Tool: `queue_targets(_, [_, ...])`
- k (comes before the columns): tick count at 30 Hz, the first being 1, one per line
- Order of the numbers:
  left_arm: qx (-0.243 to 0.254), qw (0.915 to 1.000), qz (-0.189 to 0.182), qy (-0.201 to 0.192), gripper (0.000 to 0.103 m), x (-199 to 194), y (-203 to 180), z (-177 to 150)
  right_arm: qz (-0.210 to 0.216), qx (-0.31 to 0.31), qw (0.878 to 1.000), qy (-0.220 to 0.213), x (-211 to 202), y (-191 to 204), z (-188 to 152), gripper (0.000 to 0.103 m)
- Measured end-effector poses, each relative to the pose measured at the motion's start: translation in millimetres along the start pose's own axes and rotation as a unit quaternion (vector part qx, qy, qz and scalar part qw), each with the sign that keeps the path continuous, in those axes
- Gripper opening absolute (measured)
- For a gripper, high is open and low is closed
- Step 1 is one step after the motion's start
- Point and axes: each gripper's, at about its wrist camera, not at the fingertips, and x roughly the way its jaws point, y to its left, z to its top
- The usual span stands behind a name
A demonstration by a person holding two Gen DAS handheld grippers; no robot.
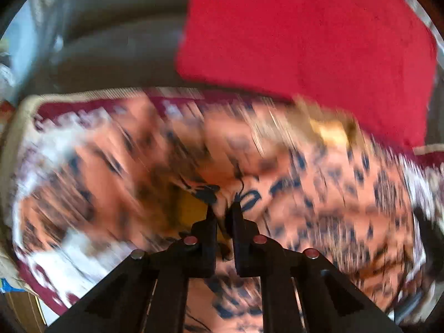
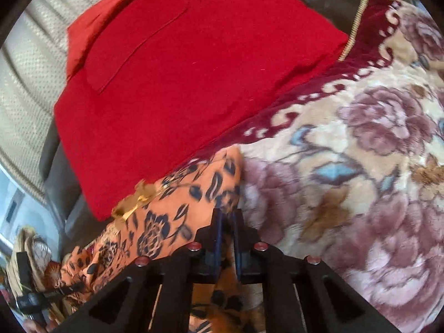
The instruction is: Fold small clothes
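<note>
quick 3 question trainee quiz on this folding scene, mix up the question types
1. True or false: the left gripper is pinching the orange patterned garment.
2. Which lies farther from the grippers, the red folded cloth or the orange patterned garment?
3. The surface beneath the clothes is: A) a bare wooden table, B) a floral blanket, C) a metal tray.

Key
1. True; fabric is bunched between its closed fingers.
2. The red folded cloth.
3. B. The right gripper is closed at the garment's edge, over this blanket.

Bright daylight; left view motion-smeared (fisheye edges).
</note>
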Motion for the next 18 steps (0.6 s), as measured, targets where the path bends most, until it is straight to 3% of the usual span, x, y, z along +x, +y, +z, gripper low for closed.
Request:
queue_targets(4, [-0.053,0.9977,-0.006,-0.041,0.010,-31.2,40.7,37.5,0.047,0.004,0.999,-0.016,-9.0,0.6,4.5,0.008])
queue_targets(7, [-0.061,0.9964,-0.009,-0.057,0.016,-51.9,68.6,40.2,0.068,-0.009,0.997,-0.019,-12.0,9.1,3.7,0.009])
queue_targets(9, [-0.073,0.9954,-0.007,-0.061,0.050,-61.9,96.3,30.5,0.087,-0.012,0.996,-0.010,-11.4,14.8,2.5,0.012])
queue_targets(10, [-0.080,0.9948,-0.001,-0.063,0.061,-62.4,104.6,28.4,0.098,-0.011,0.995,-0.004,-9.8,20.3,0.5,0.012])
queue_targets(14, [-0.149,0.9879,-0.004,-0.045,0.065,-69.2,171.1,-6.9,0.130,-0.021,0.991,0.031,-1.7,39.2,-8.3,0.013])
queue_targets(16, [-0.198,0.9796,-0.014,-0.031,0.065,-67.2,204.8,-28.1,0.143,-0.029,0.988,0.047,2.6,49.7,-13.5,0.013])
queue_targets(18, [-0.257,0.9658,-0.027,-0.025,0.065,-62.2,235.4,-47.9,0.155,-0.036,0.985,0.060,7.3,60.7,-19.9,0.013])
